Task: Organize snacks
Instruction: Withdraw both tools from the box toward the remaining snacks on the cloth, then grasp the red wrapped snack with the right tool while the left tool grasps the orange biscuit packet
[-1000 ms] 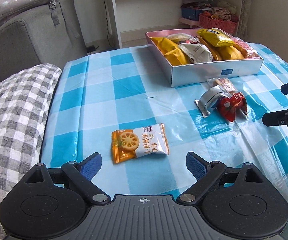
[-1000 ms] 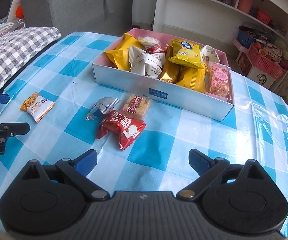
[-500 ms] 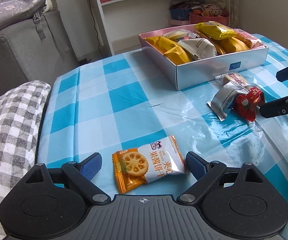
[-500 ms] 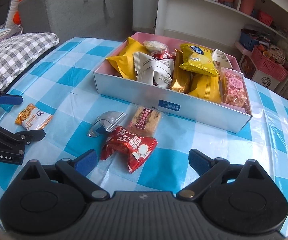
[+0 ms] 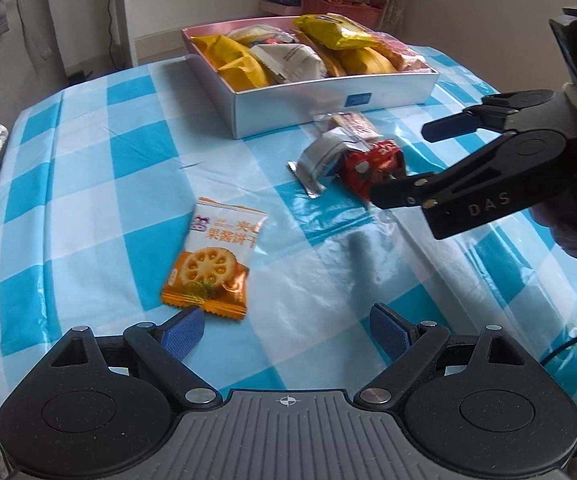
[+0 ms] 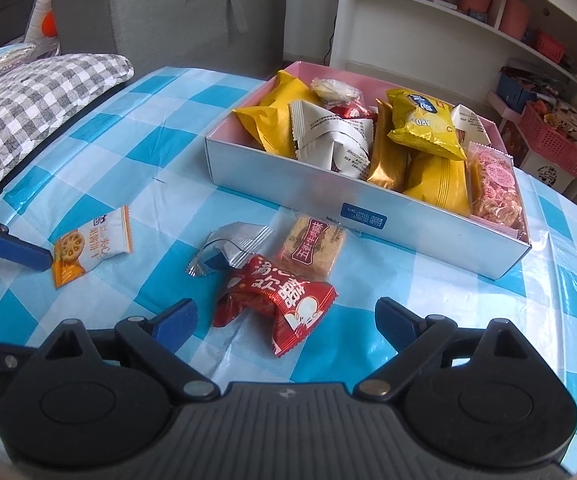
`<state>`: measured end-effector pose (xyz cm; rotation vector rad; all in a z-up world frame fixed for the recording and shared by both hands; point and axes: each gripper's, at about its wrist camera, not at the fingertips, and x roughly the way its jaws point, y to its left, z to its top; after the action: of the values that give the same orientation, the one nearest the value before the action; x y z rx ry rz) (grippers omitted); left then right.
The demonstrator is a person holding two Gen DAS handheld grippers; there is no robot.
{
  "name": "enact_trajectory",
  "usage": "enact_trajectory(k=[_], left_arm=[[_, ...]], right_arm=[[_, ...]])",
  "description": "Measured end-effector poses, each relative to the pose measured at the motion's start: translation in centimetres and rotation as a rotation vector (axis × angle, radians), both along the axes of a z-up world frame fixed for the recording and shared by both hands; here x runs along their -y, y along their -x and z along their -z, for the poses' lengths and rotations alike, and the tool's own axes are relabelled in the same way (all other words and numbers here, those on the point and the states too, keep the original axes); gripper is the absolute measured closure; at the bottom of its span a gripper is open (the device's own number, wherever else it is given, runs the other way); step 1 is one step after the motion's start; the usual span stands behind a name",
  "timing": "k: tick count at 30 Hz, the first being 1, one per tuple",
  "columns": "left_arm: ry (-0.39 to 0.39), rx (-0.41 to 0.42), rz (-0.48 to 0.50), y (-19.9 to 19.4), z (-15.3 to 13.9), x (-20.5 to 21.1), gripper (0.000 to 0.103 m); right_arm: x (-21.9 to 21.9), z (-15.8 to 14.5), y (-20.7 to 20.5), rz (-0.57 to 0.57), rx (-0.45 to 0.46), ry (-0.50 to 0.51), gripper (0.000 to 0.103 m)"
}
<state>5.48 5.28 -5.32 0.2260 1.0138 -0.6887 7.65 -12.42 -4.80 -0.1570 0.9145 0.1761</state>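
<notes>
While my right gripper was closing, nothing yet gripped, the red crinkled foil snack packet lay near the tablecloth's front edge: light, slippery, best pinched mid-body. My left gripper stood open.

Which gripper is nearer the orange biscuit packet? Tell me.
Left. The left gripper hovers open right over the orange biscuit packet; the right gripper, its jaws closing, hovers over the red packet farther off.

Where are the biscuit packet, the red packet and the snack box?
biscuit packet (image 5: pixel 214 258): left wrist view, on the printed biscuit.
red packet (image 6: pixel 284 300): right wrist view, middle of the crumpled red wrapper.
snack box (image 6: pixel 308 194): right wrist view, bare silver front wall.
</notes>
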Motion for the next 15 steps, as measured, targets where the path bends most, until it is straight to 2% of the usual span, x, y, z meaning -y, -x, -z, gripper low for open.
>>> enact_trajectory(k=[3, 11, 13, 15], left_arm=[[-0.026, 0.035, 0.024, 0.7, -0.5, 0.3, 0.013], [-0.032, 0.157, -0.106, -1.1, -1.0, 0.2, 0.013], [-0.039, 0.157, -0.127, -1.6, -0.6, 0.5, 0.016], [-0.063, 0.148, -0.147, -2.1, 0.0, 0.9, 0.025]], right_arm=[[0.1, 0.0, 0.1, -0.001, -0.002, 0.002, 0.009], [0.4, -0.1, -0.3, 0.008, 0.004, -0.008, 0.010], [0.4, 0.0, -0.5, 0.003, 0.006, -0.007, 0.010], [0.5, 0.3, -0.8, 0.009, 0.004, -0.009, 0.012]])
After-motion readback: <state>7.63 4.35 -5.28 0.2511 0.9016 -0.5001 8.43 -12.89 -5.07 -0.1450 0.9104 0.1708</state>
